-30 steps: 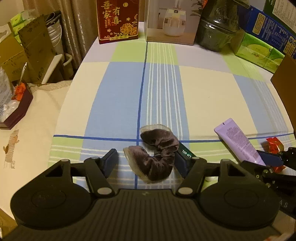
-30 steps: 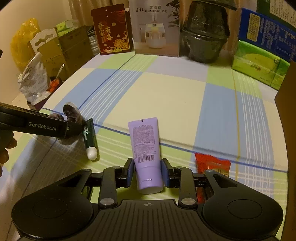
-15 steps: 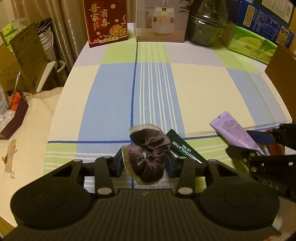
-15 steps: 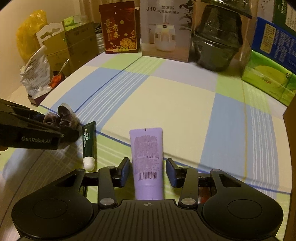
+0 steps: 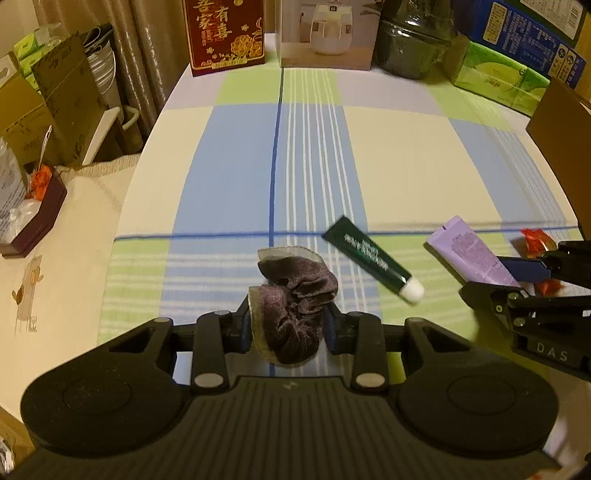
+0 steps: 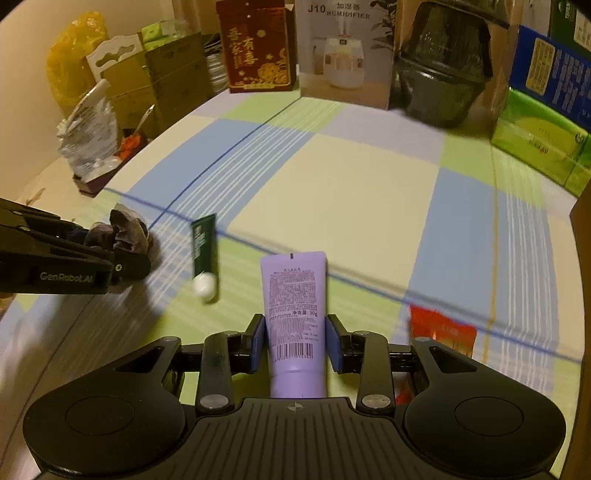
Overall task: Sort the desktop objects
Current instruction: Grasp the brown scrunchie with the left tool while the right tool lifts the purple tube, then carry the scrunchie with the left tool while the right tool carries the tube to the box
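My left gripper (image 5: pixel 289 325) is shut on a brown velvet scrunchie (image 5: pixel 291 299) and holds it above the checked tablecloth; it also shows in the right wrist view (image 6: pixel 122 229). My right gripper (image 6: pixel 295 341) is shut on a purple tube (image 6: pixel 294 306), which also shows in the left wrist view (image 5: pixel 471 251). A dark green lip-gel tube with a white cap (image 5: pixel 371 260) lies on the cloth between the two grippers, also seen in the right wrist view (image 6: pixel 203 254). A red snack packet (image 6: pixel 441 328) lies just right of the right gripper.
Along the table's back stand a red gift box (image 5: pixel 225 33), a humidifier box (image 5: pixel 328 33), a black pot (image 5: pixel 417 37) and green and blue cartons (image 5: pixel 517 55). A brown box edge (image 5: pixel 561 110) is at right. Cardboard boxes and clutter (image 5: pixel 37 110) sit off the left edge.
Both grippers have lifted with their objects. The right gripper closed on the purple tube. The green tube, once beside the left fingers, now lies uncovered on the cloth.
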The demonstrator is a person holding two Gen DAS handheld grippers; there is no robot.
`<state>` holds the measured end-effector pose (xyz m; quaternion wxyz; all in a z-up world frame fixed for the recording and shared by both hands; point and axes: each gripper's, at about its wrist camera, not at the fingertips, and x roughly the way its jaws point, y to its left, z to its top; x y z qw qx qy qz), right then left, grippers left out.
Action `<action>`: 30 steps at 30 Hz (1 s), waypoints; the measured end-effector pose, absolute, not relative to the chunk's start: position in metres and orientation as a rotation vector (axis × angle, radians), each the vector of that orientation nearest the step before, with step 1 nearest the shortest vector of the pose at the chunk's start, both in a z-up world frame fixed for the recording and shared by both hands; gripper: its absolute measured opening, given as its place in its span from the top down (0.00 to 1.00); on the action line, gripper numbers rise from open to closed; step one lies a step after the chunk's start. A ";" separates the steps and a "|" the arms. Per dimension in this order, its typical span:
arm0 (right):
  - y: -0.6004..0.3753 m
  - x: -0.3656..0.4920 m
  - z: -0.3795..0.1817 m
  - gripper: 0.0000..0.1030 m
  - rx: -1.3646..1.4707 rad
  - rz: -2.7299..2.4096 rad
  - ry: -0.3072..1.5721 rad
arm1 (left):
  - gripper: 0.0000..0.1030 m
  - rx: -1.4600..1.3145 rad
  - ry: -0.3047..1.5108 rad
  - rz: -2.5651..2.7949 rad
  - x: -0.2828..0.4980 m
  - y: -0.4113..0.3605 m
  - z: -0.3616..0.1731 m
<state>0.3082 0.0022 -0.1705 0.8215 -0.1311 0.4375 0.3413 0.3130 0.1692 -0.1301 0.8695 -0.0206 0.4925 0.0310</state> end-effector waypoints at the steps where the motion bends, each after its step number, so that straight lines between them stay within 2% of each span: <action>1: 0.000 0.305 -0.170 0.69 -0.271 0.728 0.939 | 0.72 -0.042 1.033 0.062 0.309 0.168 -0.129; 8: -0.020 0.290 -0.164 0.70 -0.213 0.734 0.993 | 0.73 -0.036 1.061 0.038 0.280 0.156 -0.124; 16: -0.059 0.264 -0.137 0.70 -0.127 0.736 0.966 | 0.74 -0.025 1.045 -0.029 0.246 0.129 -0.104; 30: -0.144 0.216 -0.089 0.70 -0.034 0.697 0.907 | 0.74 0.033 0.976 -0.219 0.212 0.041 -0.063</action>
